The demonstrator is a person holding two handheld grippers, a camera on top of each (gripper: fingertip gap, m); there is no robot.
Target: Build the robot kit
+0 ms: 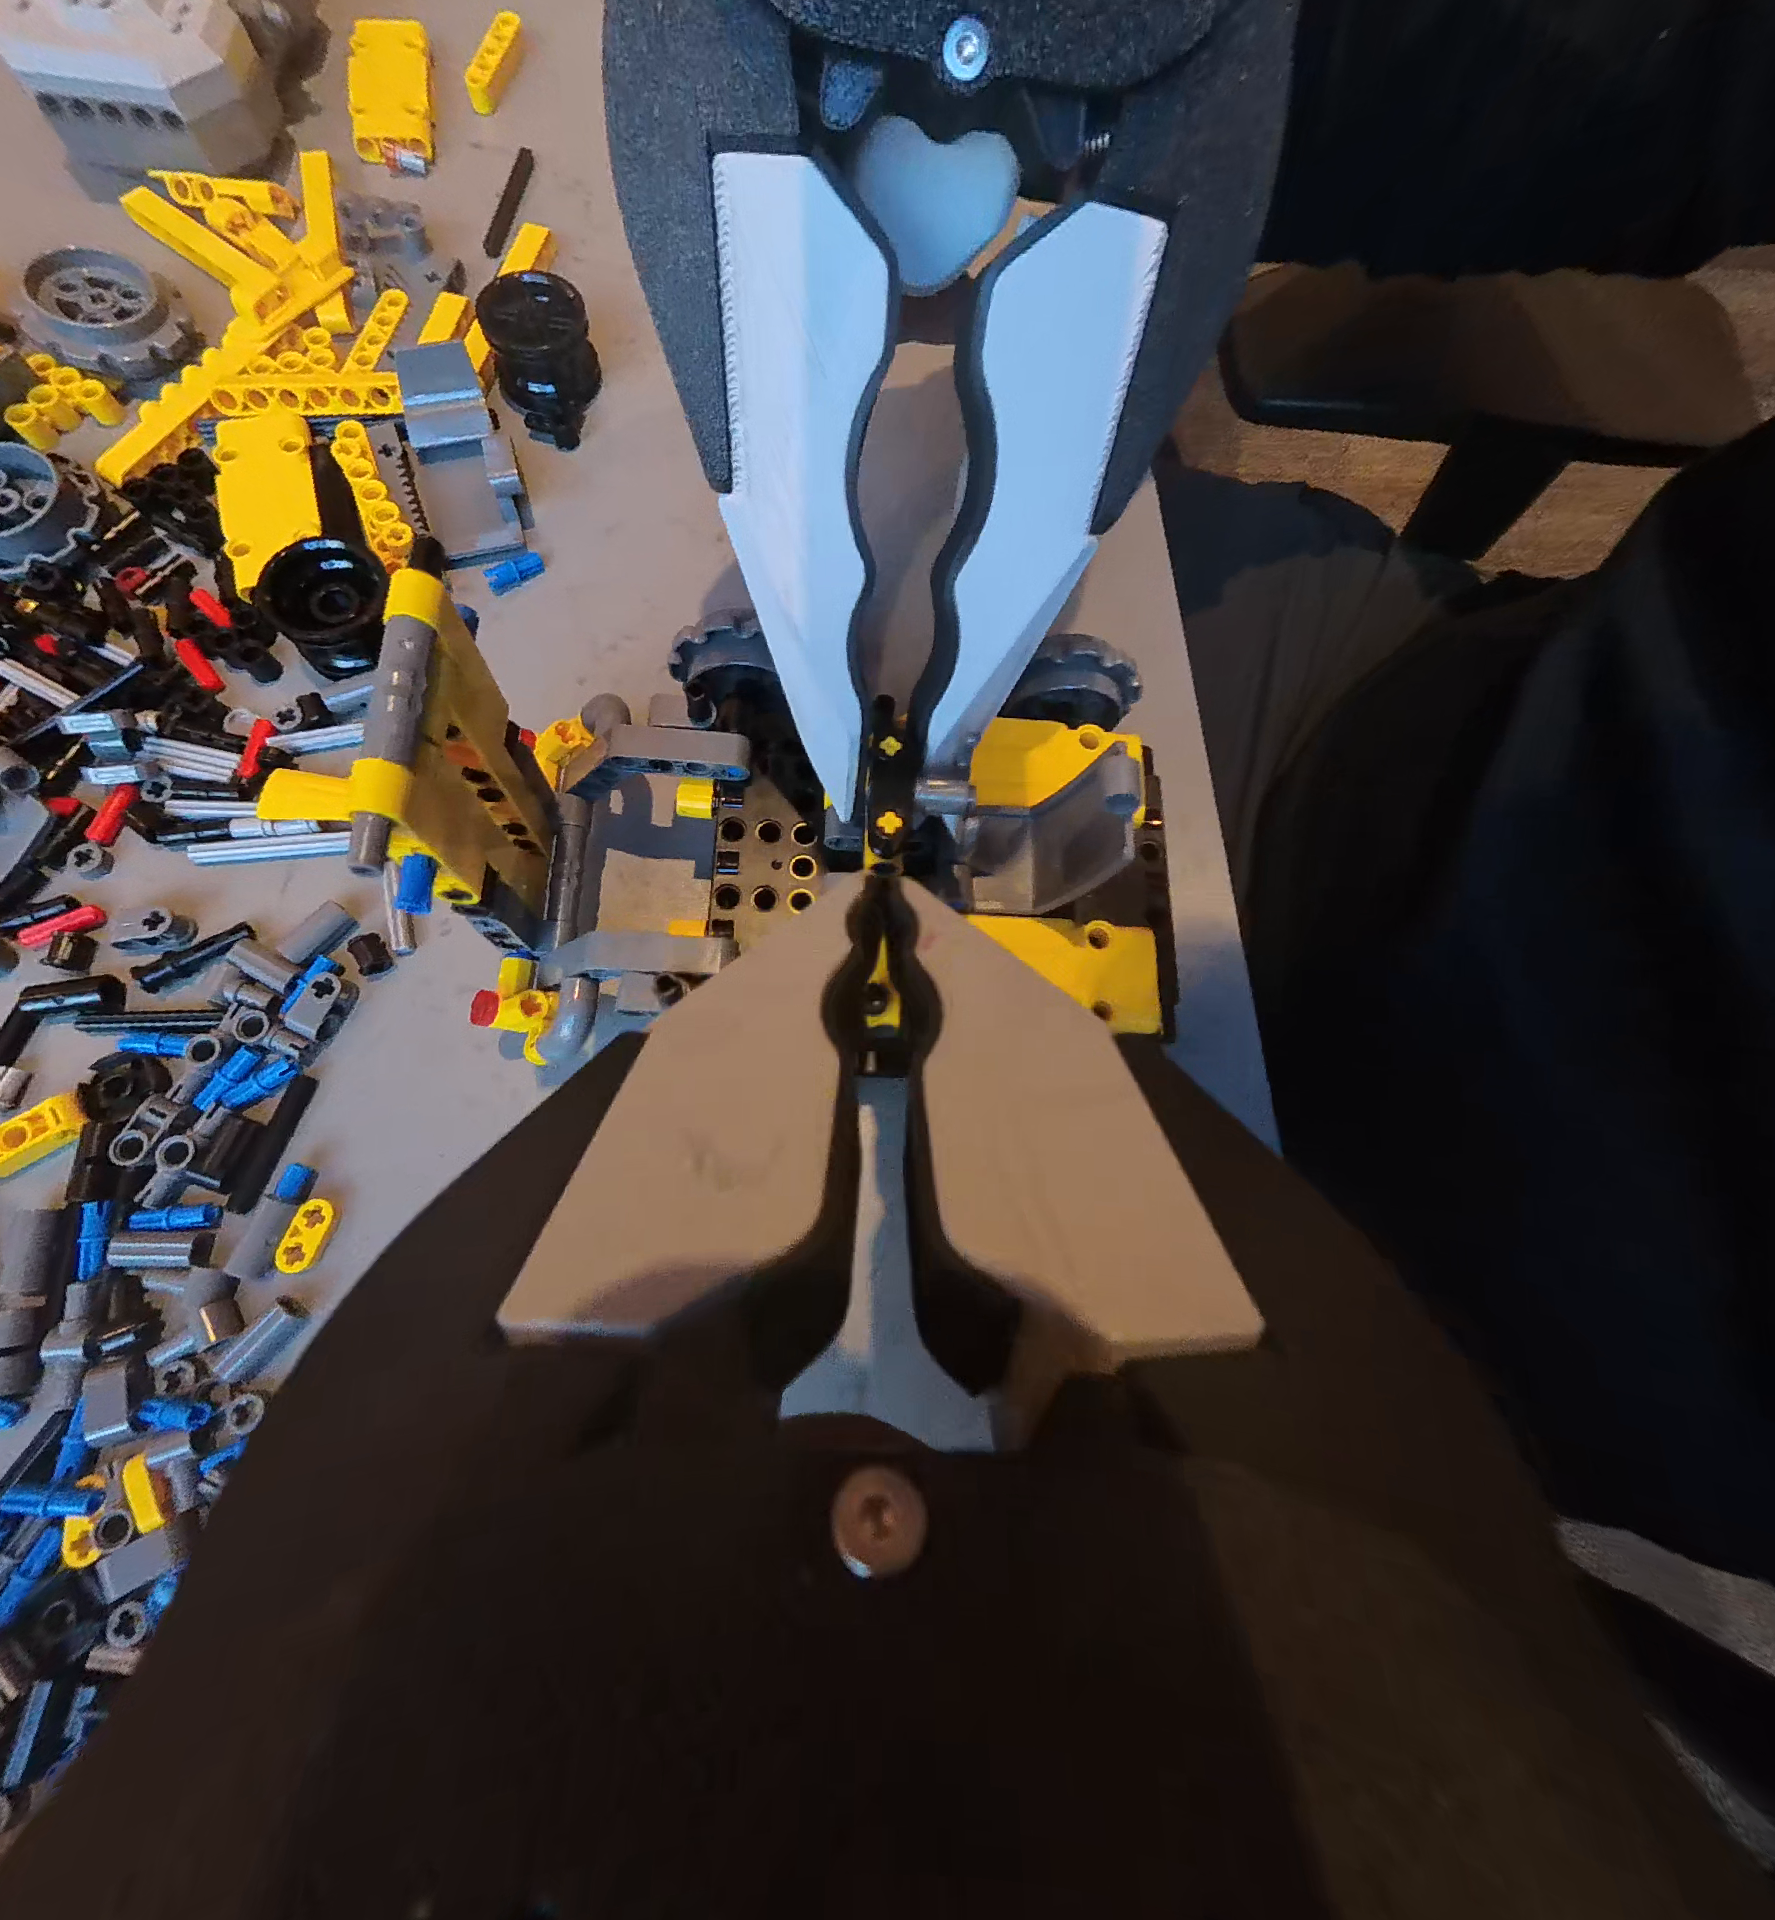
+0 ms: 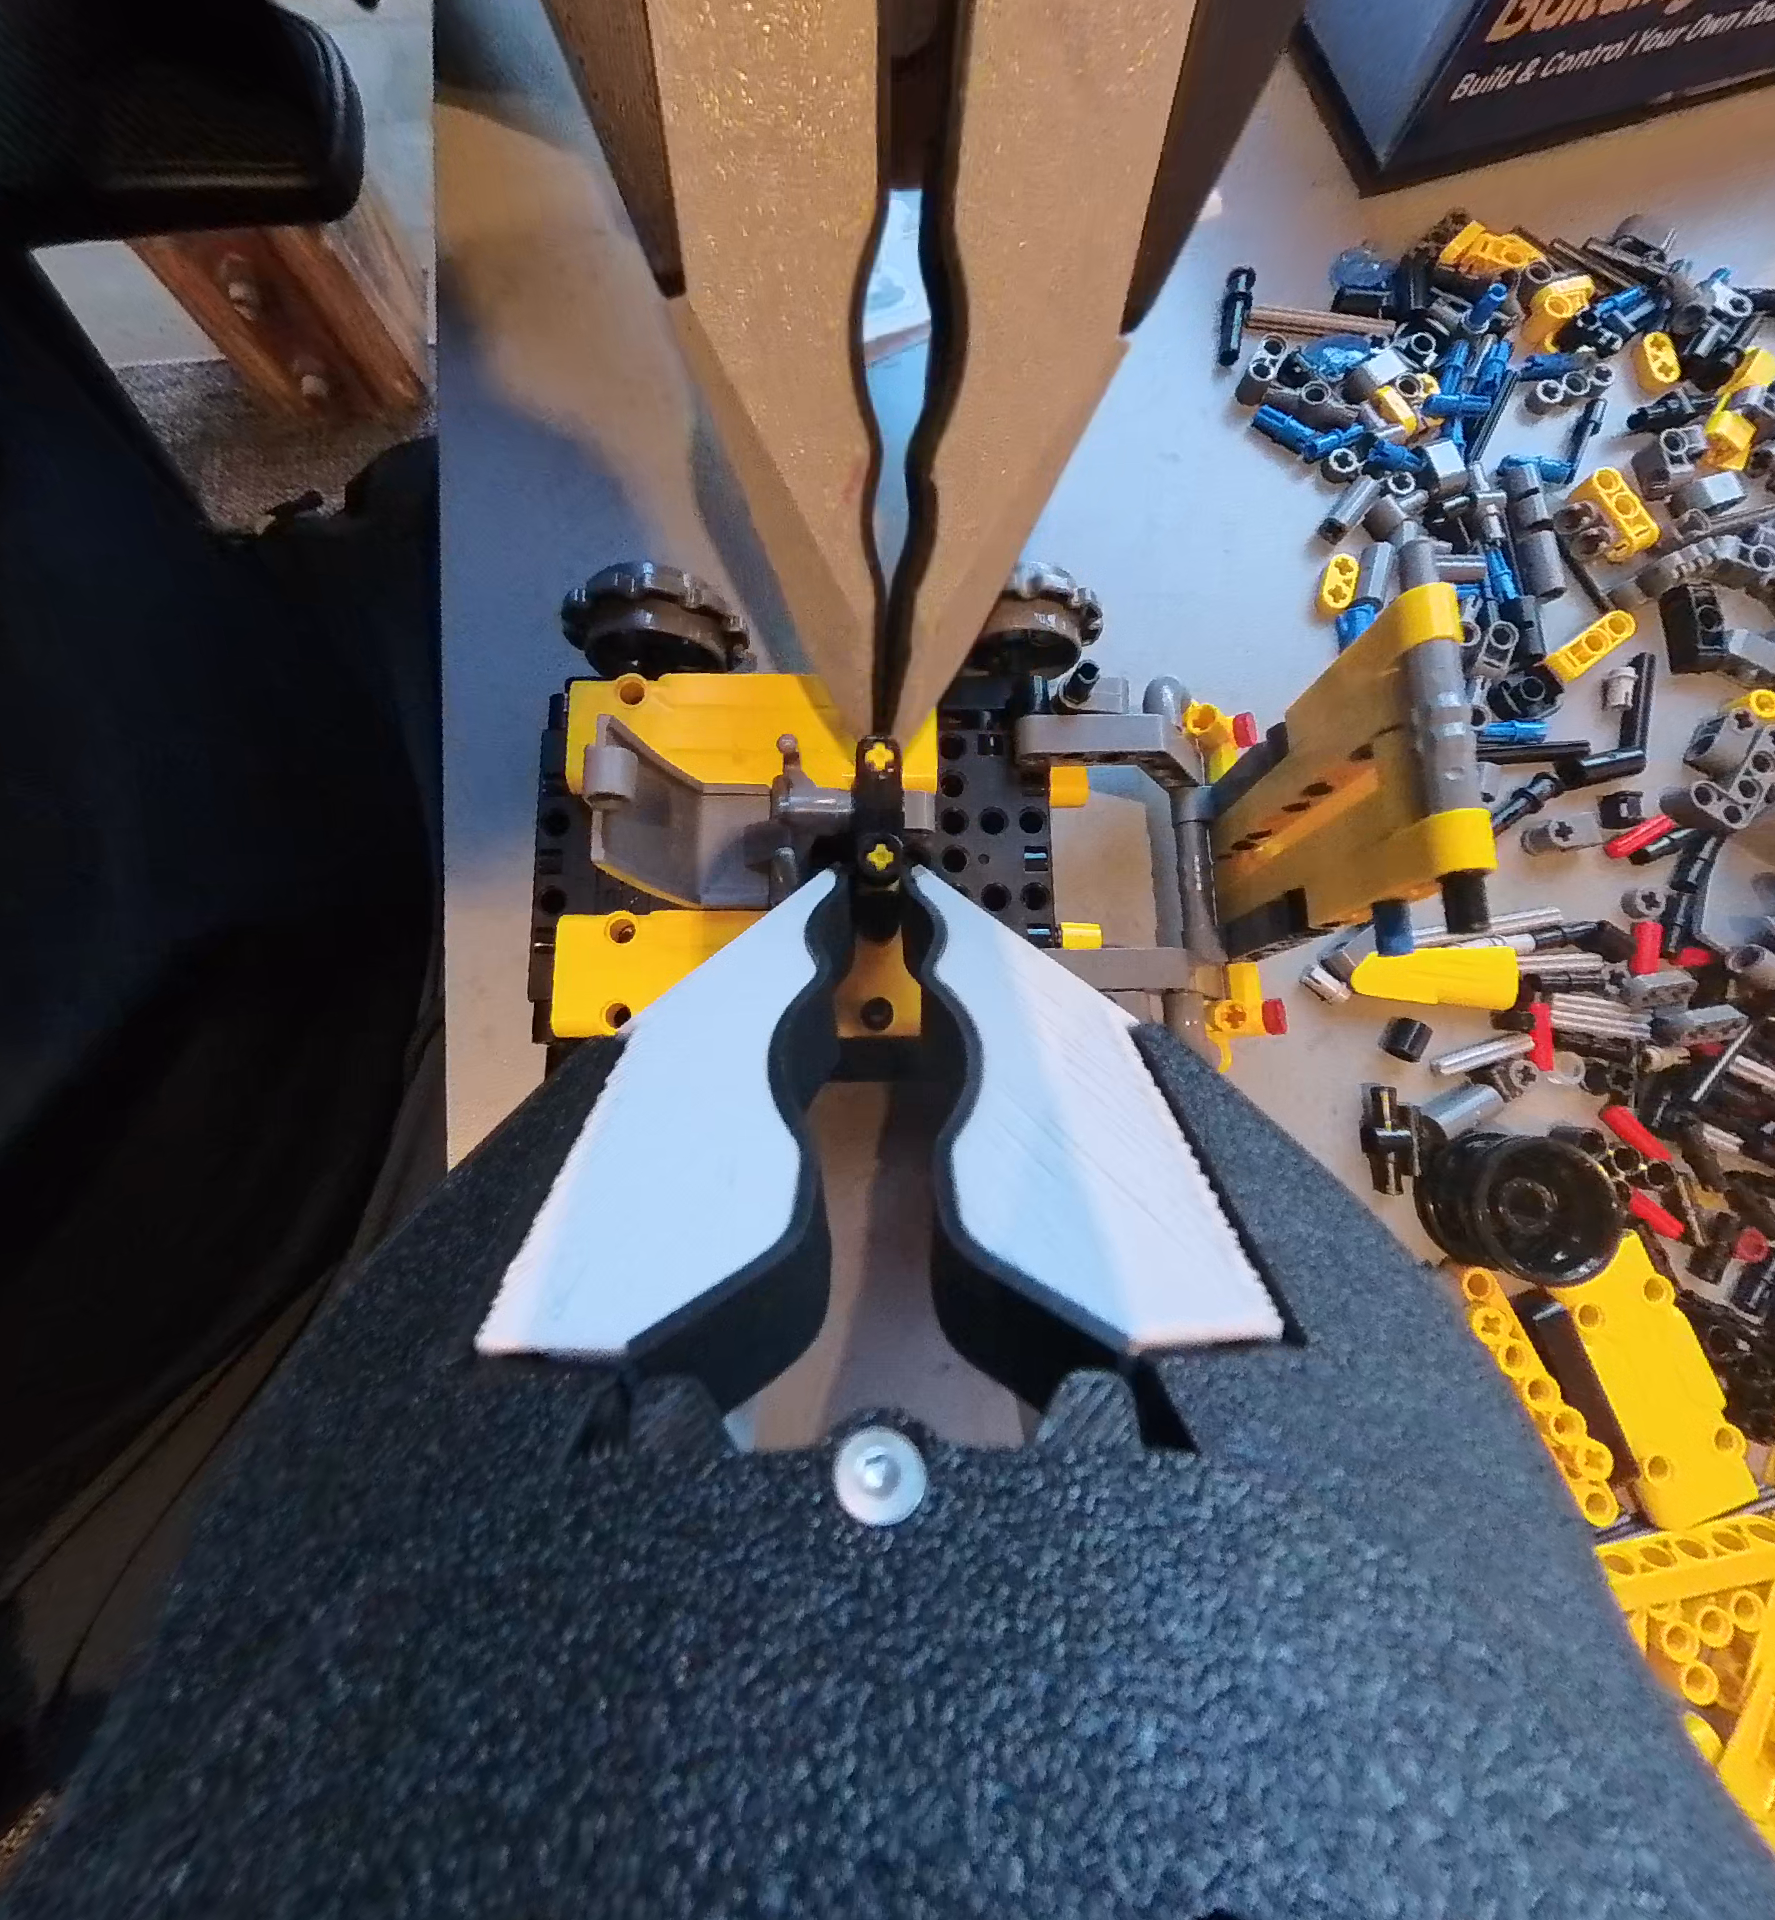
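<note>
A small black beam with two yellow cross pins [image 1: 888,795] stands over a yellow, black and grey brick vehicle [image 1: 1059,758]. My right gripper [image 2: 878,883], with white fingers, is shut on the beam's near end [image 2: 878,821]. In the left wrist view it comes down from above [image 1: 893,727]. My left gripper [image 1: 883,899], with tan fingers, is shut, and its tips touch the beam's other end. I cannot tell whether it grips the beam. It also shows in the right wrist view [image 2: 878,727]. The vehicle [image 2: 717,727] sits under both grippers.
The vehicle is close to the table edge [image 1: 1215,831], with dark fabric beyond it. A yellow and grey blade assembly [image 2: 1361,790] joins the vehicle's front. Several loose bricks, pins and wheels [image 1: 135,1039] are spread over the table. A dark box [image 2: 1589,62] stands at the back. Both grippers' tips are close together, under 4 cm apart.
</note>
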